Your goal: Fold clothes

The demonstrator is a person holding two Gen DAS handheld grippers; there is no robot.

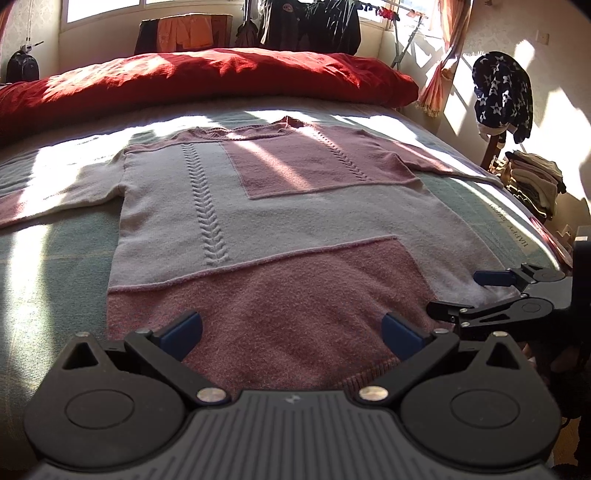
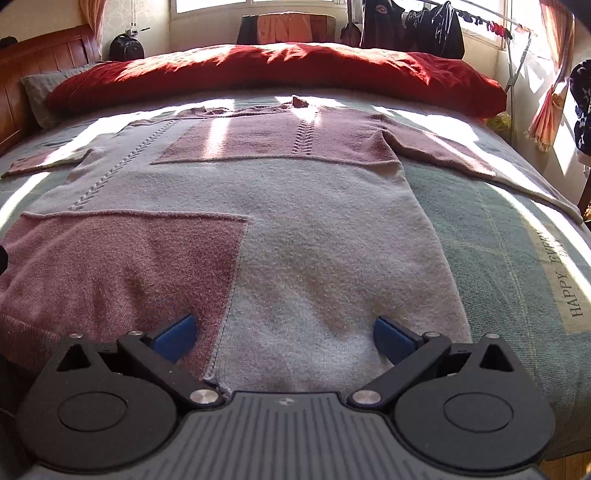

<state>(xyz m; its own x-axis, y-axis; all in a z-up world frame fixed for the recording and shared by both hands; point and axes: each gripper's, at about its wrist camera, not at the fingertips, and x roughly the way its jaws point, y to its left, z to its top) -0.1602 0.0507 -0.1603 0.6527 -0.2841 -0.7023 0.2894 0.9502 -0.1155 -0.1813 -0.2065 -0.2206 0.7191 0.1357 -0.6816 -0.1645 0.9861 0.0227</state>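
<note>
A knitted sweater (image 1: 266,221) in grey and dusty-pink blocks lies spread flat on the bed, front up, collar far, hem near, both sleeves stretched out sideways. My left gripper (image 1: 291,334) is open above the pink part of the hem, nothing between its blue pads. The right gripper (image 1: 476,295) shows at the right edge of the left wrist view, over the grey hem corner. In the right wrist view the sweater (image 2: 295,229) fills the bed, and my right gripper (image 2: 284,338) stands open over the grey hem by the pink-grey seam.
A red duvet (image 1: 207,81) is bunched along the far side of the bed. The green checked bedspread (image 2: 517,240) has bare strips on both sides of the sweater. A pile of folded clothes (image 1: 532,181) and a star-print garment (image 1: 502,96) are at the right. Dark clothes hang on a rack (image 2: 410,26) by the window.
</note>
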